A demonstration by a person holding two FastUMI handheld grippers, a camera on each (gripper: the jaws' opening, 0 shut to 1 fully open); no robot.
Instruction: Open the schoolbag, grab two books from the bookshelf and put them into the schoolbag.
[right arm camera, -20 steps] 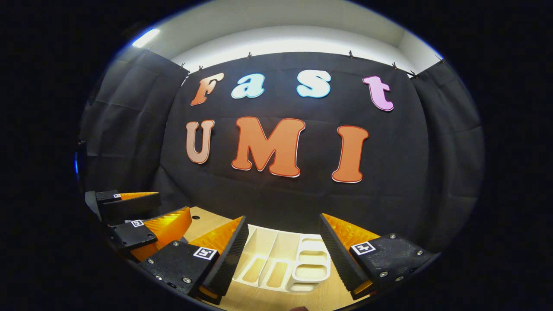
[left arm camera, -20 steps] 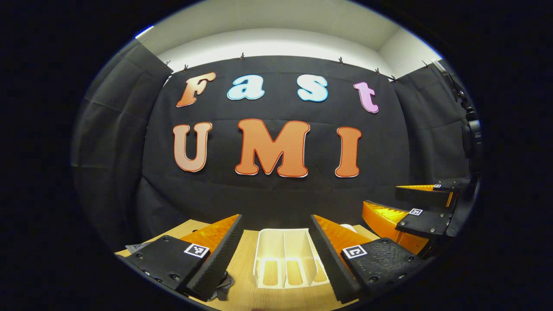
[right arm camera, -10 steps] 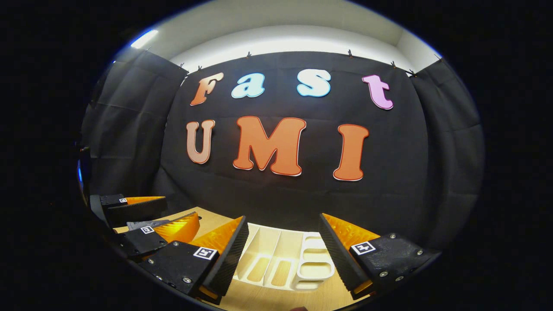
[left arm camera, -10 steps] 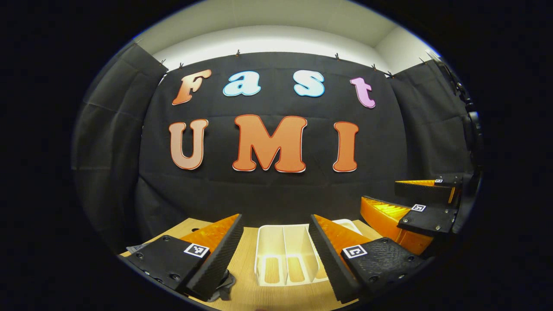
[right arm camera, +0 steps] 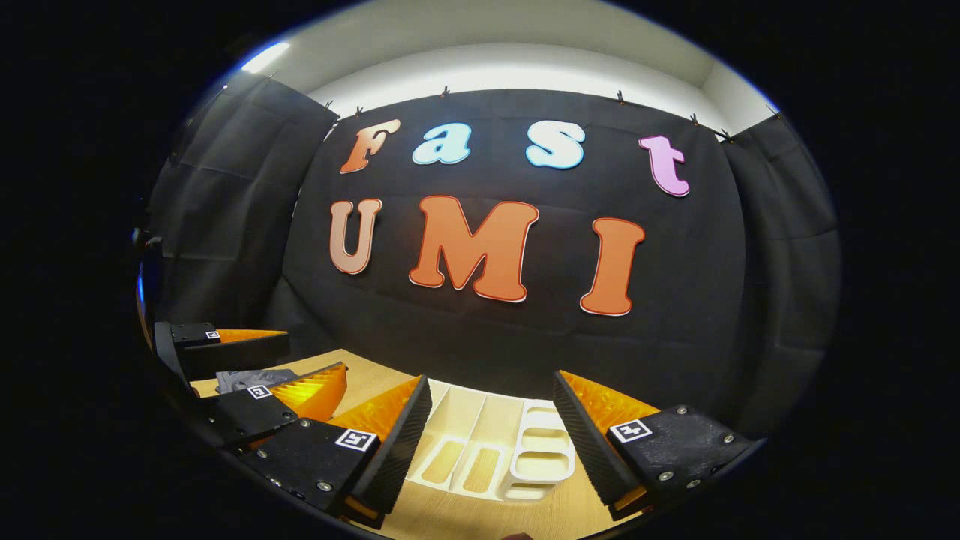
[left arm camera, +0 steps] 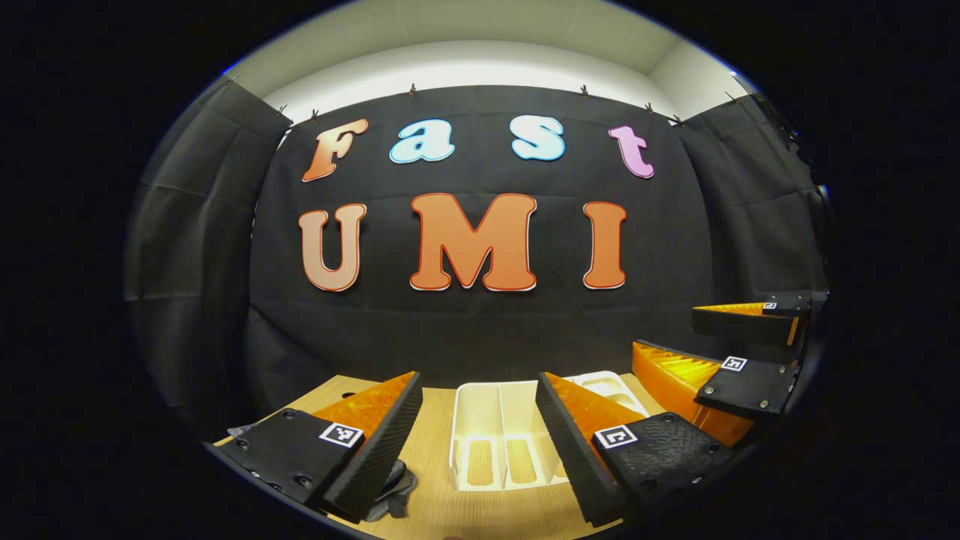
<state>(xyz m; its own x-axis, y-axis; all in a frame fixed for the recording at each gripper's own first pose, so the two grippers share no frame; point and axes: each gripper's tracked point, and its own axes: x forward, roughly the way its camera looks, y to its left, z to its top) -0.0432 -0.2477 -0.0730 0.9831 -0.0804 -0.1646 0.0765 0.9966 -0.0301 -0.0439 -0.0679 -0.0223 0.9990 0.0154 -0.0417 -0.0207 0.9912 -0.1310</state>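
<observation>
Fingers of the left gripper (left arm camera: 478, 382) stand wide apart with nothing between them, and the right gripper (right arm camera: 493, 379) is spread just as wide and holds nothing. Both hang above the wooden table (left arm camera: 431, 457), facing the booth's back wall.

In the left gripper view the white bookshelf (left arm camera: 499, 420), a low rack with dividers, sits on the table at 6 o'clock, framed between the fingers. The slots that show hold no book. At 7 o'clock, partly under the left finger, lies a crumpled piece of grey fabric (left arm camera: 397, 487), probably the schoolbag. So little of it shows that I cannot tell whether it is open or what is inside. The right gripper sits off at 4 o'clock.

Judging the step is hard. Bare slots and free fingers would fit books already packed away in the bag, or books standing somewhere outside these views with the bag yet to be dealt with. Neither gripper is committed to anything. Whatever follows calls first for tilting the grippers down toward the table, so that the bag's opening and the rack's contents can be seen properly.
</observation>
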